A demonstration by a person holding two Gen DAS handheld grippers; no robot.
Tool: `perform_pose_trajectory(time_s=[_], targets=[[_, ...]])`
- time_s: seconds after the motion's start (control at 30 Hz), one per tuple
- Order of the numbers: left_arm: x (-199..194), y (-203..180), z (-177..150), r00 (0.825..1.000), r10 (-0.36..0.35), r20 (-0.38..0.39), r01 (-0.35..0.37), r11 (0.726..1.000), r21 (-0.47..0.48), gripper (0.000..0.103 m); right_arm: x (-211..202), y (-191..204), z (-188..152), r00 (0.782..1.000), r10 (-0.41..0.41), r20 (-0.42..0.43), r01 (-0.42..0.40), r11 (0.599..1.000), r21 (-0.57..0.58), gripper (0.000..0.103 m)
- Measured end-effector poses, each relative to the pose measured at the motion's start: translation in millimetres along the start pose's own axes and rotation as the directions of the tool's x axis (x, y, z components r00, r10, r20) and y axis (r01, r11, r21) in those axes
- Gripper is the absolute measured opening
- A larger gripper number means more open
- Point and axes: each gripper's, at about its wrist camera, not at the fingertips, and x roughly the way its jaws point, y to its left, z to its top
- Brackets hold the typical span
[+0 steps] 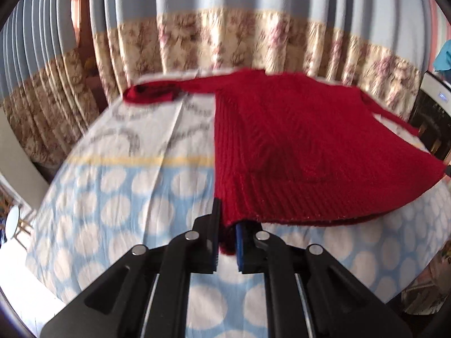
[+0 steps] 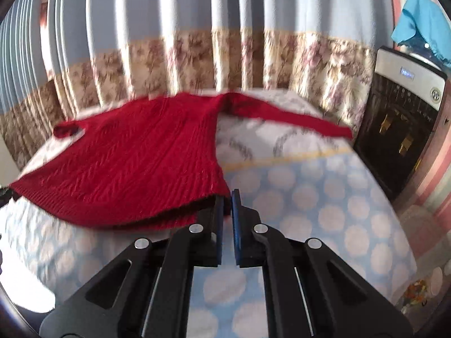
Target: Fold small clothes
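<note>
A red knitted sweater (image 1: 296, 146) lies spread on a bed with a blue and white dotted sheet (image 1: 112, 197). My left gripper (image 1: 229, 225) is shut on the sweater's lower left hem corner, held a little above the sheet. One sleeve (image 1: 157, 91) stretches to the far left. In the right wrist view the same sweater (image 2: 135, 163) fills the left half, its other sleeve (image 2: 296, 118) reaching right. My right gripper (image 2: 227, 205) is shut on the lower right hem corner. The hem hangs lifted between both grippers.
Floral and blue curtains (image 1: 225, 36) hang behind the bed. A black and white water dispenser (image 2: 400, 118) stands at the bed's right side, with a blue cloth (image 2: 422, 19) above it. A small round table (image 1: 12, 222) stands to the left of the bed.
</note>
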Motion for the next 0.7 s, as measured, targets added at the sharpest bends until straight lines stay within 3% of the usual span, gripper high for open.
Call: perform_pose_trajectory(time_s=[0.13,0.2,0.23,0.3,0.33,0.37,0.43,0.57,0.7], targets=[[14,10,-19,0.997,0.022,-0.072,-0.022,1.000,-0.003,0.013,13,-11,-25,0.996,-0.001,-0.093,0.001,1.000,-0.004,0.004],[7,16,-20,0.997,0.053,-0.060,-0.053,0.999,-0.009,0.050,13,-22,-28,0.995,-0.008,-0.100,0.010,1.000,0.018,0.004],[3,19,-19,0.997,0.067,-0.043,-0.068,0.998,-0.013,0.083,12,-26,-27,0.995,-0.022,-0.096,0.025,0.999,0.020,0.005],[-6,25,-11,0.995,0.096,0.014,-0.096,0.995,-0.030,0.086,10,-38,-20,0.996,-0.047,-0.072,0.050,0.998,0.045,0.015],[-7,27,-5,0.995,0.095,0.019,-0.094,0.995,-0.033,0.086,12,-43,-15,0.996,-0.056,-0.062,0.059,0.997,0.052,0.027],[-7,29,4,0.996,0.088,0.029,-0.087,0.995,-0.044,0.086,15,-49,-7,0.997,-0.061,-0.049,0.064,0.996,0.062,0.046],[-6,34,22,0.997,0.059,0.050,-0.055,0.995,-0.088,0.086,19,-60,6,0.998,-0.066,-0.015,0.067,0.993,0.095,0.065],[9,37,56,0.997,0.035,0.070,-0.026,0.993,-0.119,0.086,51,-84,49,0.998,-0.068,0.011,0.067,0.993,0.095,0.073],[28,35,87,0.998,0.007,0.064,0.001,0.992,-0.129,0.086,101,-105,87,0.996,-0.087,-0.009,0.087,0.995,0.058,0.073]])
